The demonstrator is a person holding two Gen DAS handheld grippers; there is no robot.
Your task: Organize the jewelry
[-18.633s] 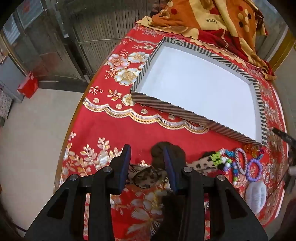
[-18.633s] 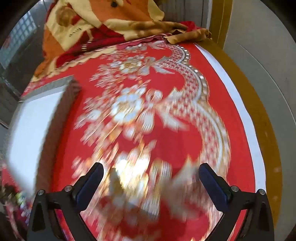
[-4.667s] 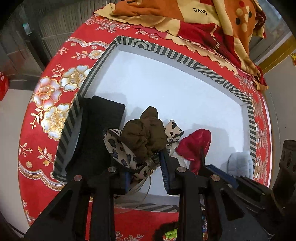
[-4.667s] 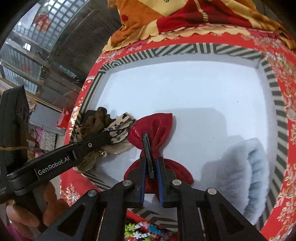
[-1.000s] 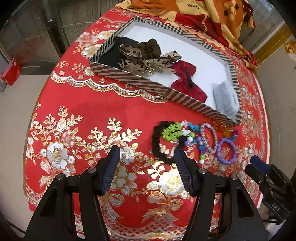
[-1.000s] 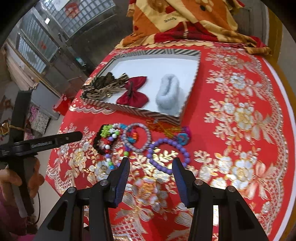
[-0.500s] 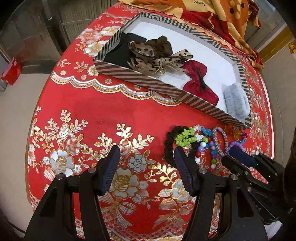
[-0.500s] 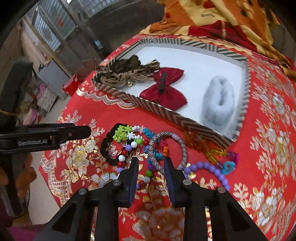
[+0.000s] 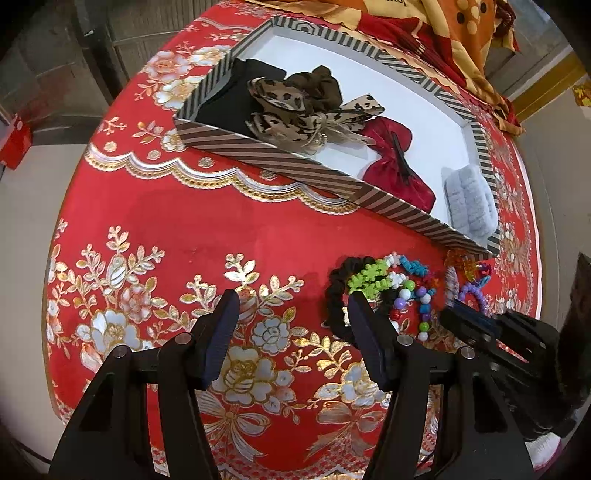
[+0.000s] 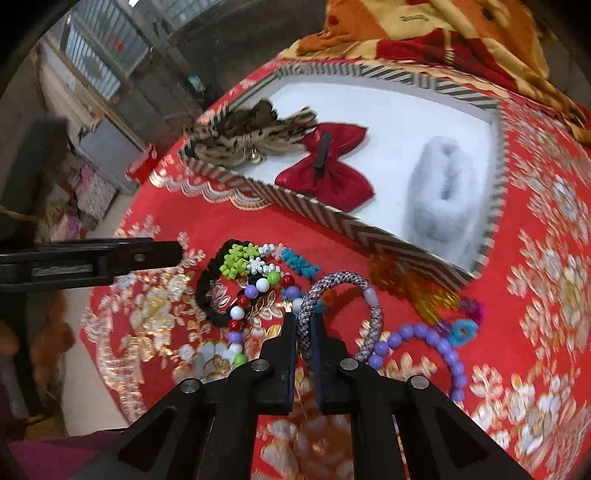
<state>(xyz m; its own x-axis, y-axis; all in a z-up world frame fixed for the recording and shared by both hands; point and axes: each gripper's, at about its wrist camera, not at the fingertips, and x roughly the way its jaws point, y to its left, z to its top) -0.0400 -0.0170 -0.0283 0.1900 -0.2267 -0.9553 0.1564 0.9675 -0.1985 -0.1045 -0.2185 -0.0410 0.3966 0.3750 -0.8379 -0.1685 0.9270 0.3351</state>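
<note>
A striped tray [image 9: 280,155] [image 10: 332,216] holds a leopard bow [image 9: 295,110] [image 10: 236,140], a red bow [image 9: 395,162] [image 10: 325,166] and a grey fluffy scrunchie [image 9: 469,203] [image 10: 439,195]. In front of it lies a pile of bracelets on the red cloth. My right gripper [image 10: 303,325] [image 9: 452,306] is shut on the grey braided bracelet [image 10: 343,284]. A black scrunchie [image 9: 336,295] [image 10: 207,291], a multicoloured bead string [image 10: 255,291] and a purple bead bracelet [image 10: 439,347] lie around it. My left gripper [image 9: 291,310] is open and empty, just left of the pile.
The round table carries a red cloth with gold flowers [image 9: 147,229]. An orange and red blanket [image 9: 454,26] [image 10: 443,37] is heaped behind the tray. The table edge and floor lie to the left [image 9: 22,206]. A black item [image 9: 229,99] sits in the tray's left end.
My right gripper has moved down into the bracelet pile and closed on the grey braided bracelet. My left gripper stays open and has shifted slightly nearer the pile.
</note>
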